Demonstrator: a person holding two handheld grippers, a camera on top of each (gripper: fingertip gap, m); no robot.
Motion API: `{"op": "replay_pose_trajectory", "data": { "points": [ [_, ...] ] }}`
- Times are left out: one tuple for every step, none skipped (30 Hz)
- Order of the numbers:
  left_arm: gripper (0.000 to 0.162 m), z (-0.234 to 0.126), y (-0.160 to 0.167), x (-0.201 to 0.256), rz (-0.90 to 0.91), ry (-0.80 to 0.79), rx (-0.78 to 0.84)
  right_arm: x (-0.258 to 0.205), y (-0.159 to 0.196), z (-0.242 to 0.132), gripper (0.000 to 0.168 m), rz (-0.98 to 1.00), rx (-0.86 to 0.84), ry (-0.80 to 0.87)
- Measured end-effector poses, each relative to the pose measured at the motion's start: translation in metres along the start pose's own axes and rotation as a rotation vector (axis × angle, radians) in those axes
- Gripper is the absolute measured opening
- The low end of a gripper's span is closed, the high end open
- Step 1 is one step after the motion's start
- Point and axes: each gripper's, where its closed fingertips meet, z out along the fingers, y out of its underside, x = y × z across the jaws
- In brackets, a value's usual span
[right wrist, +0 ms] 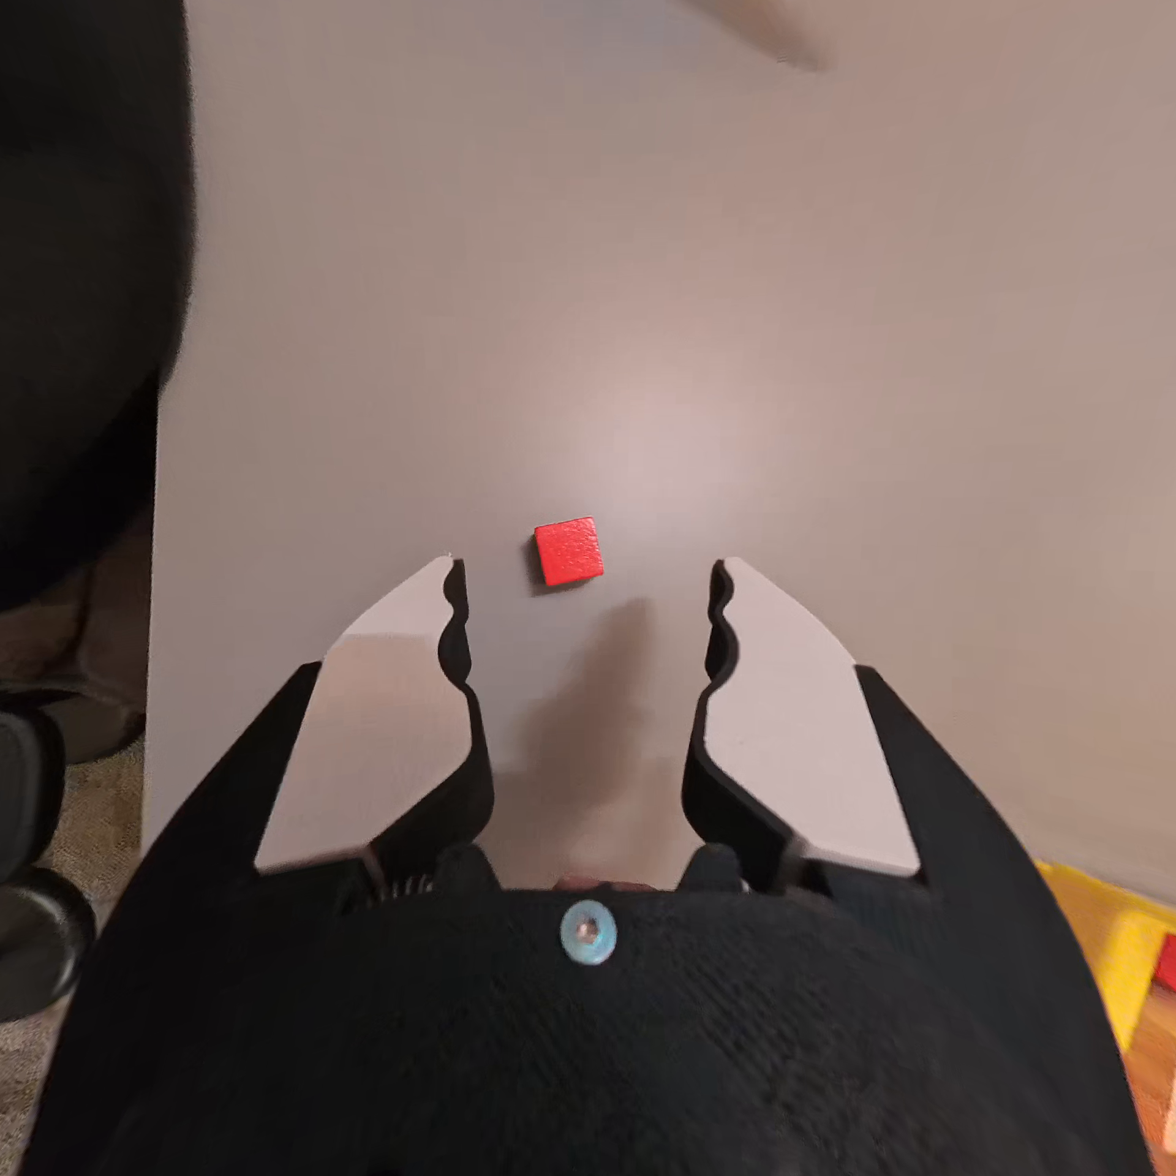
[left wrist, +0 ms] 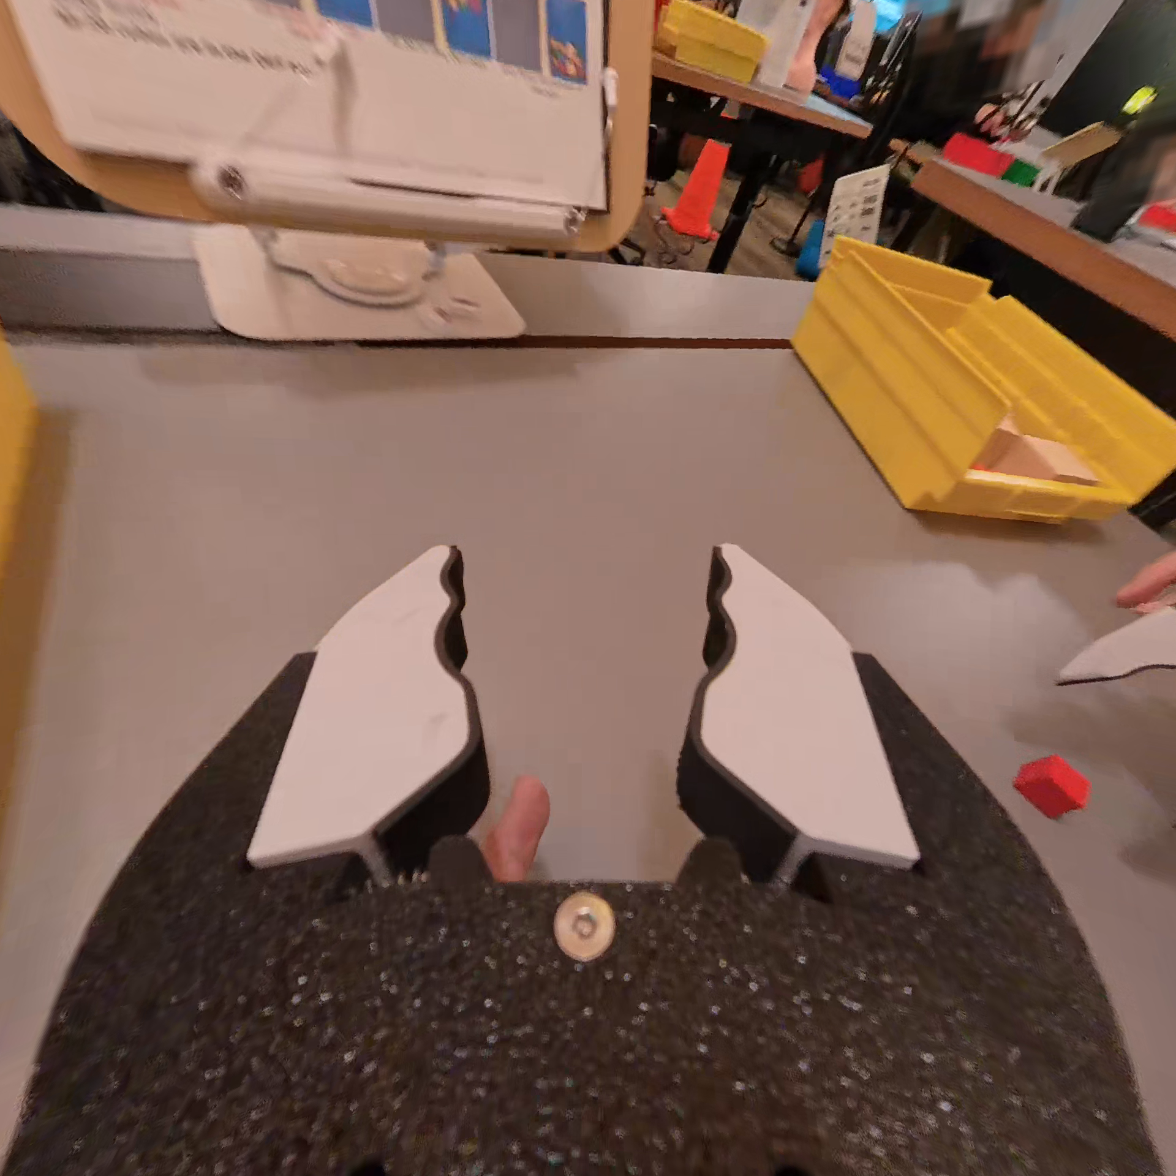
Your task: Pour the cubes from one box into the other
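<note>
Spread wide and empty, the right gripper [right wrist: 587, 573] hovers over a small, light, rigid red cube [right wrist: 567, 551] stray on the table [right wrist: 827, 382], graspable by opposite flat faces; the left gripper [left wrist: 585, 560] gapes empty too.

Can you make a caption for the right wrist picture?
Open right gripper hovers over a small red cube on the grey table.

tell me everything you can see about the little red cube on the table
The small red cube has sharp edges and a matt, slightly grainy painted face, possibly wood. It lies flat and alone on the smooth grey table, outside the yellow plastic box, and nothing touches it. From above, it sits just beyond the fingertips of the open right tool, slightly left of centre. The left wrist view shows it at lower right, casting a small shadow.
</note>
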Motion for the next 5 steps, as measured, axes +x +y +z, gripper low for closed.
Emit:
{"op": "replay_pose_trajectory", "data": {
  "points": [
    [0.071,0.004,0.011,0.008,-0.021,0.015,-0.005,-0.002,0.001,0.005,0.072,-0.015,-0.003,-0.015],
    [0.069,0.007,0.022,0.014,-0.038,0.023,-0.02,-0.003,0.001,0.009,0.066,-0.028,-0.008,-0.028],
    [0.068,0.009,0.031,0.019,-0.044,0.026,-0.036,-0.003,0.002,0.013,0.059,-0.037,-0.014,-0.04],
    [0.067,0.009,0.037,0.024,-0.035,0.03,-0.047,-0.006,0.001,0.015,0.053,-0.046,-0.014,-0.066],
    [0.067,0.009,0.042,0.029,-0.017,0.034,-0.059,-0.009,-0.001,0.017,0.05,-0.055,-0.001,-0.091]
  ]
}}
